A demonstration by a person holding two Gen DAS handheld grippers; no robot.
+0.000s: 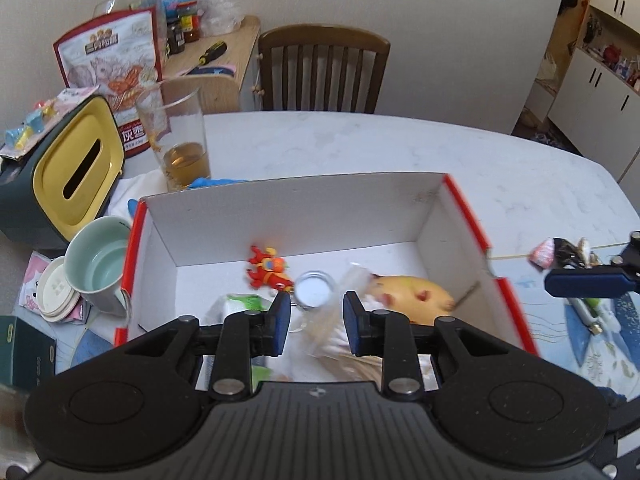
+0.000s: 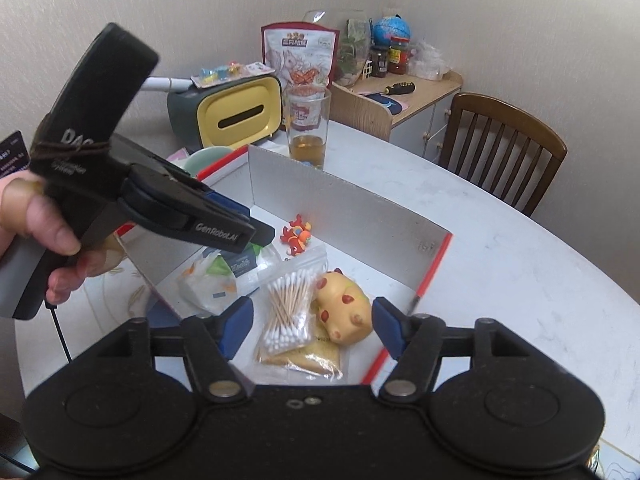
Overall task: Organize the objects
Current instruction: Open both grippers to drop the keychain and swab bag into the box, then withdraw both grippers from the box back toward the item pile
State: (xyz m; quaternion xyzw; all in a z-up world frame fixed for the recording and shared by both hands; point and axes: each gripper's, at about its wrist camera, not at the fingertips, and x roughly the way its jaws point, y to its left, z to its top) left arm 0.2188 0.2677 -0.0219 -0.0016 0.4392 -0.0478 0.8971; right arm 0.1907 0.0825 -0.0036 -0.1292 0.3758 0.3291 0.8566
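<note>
Now | box white, red-rimmed (toys inside) | left jaws narrow, right jaws wide, both empty

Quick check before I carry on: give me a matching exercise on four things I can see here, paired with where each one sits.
Things:
1. bag of cotton swabs
2. tall glass
3. screwdriver
4. red toy figure

Places:
A. on the wooden side cabinet
B. in the box, near its back wall
C. on the table, behind the box
D. in the box, beside the yellow spotted toy

Pairs: 1-D, 2-C, 3-A, 4-B
</note>
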